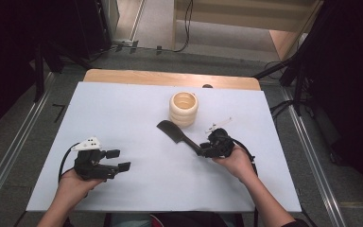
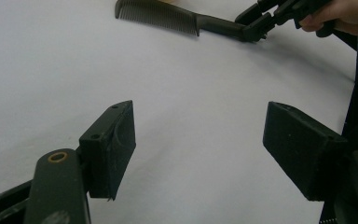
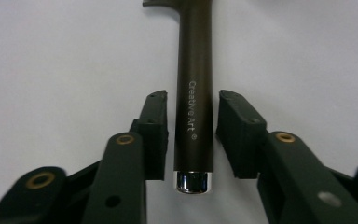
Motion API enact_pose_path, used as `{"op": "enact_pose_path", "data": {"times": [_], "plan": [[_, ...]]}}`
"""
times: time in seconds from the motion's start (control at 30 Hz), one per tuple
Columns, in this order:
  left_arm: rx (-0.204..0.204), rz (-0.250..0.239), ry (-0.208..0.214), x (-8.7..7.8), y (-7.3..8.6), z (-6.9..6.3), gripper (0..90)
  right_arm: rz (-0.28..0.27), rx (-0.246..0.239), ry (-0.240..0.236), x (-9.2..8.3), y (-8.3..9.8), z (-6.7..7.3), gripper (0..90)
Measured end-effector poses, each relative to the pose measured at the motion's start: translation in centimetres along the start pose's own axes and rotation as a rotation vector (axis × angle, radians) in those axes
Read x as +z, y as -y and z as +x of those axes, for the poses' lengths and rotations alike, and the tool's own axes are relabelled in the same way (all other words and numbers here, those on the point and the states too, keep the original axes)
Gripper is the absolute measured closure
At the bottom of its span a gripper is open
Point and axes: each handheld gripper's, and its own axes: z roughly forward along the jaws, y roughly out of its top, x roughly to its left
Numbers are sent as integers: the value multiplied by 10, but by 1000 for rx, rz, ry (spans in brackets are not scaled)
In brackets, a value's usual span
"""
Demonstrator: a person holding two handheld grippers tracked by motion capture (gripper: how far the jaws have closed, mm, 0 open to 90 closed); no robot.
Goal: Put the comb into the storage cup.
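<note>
Right gripper (image 3: 190, 135) straddles the handle of the dark brown plastic comb (image 3: 195, 93), pads just off each side, not yet pinching. Beyond the comb's teeth stands a cream ribbed wooden cup (image 1: 184, 109). Left gripper (image 1: 116, 160) rests spread wide, well apart.

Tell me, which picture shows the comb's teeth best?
The left gripper view: the comb lies side-on there, its fine teeth clear. The high view shows the whole comb small and dark. The right gripper view shows its handle between the jaws.
</note>
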Motion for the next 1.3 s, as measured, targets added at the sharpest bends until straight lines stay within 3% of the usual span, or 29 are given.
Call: {"op": "enact_pose_path", "data": {"times": [0.17,0.57,0.87,1.13,1.3], "plan": [[1,1,-1,0,0,0,260,8,-21,30,2,1,2,686],[-1,7,-4,3,-1,-1,260,27,-55,104,5,0,12,701],[-18,6,3,5,-4,0,260,5,-57,105,6,2,12,705],[-56,-7,7,3,-6,3,260,-1,-45,69,4,0,8,705],[-78,-13,4,4,-8,2,258,-57,-38,42,-4,-5,10,705]]}}
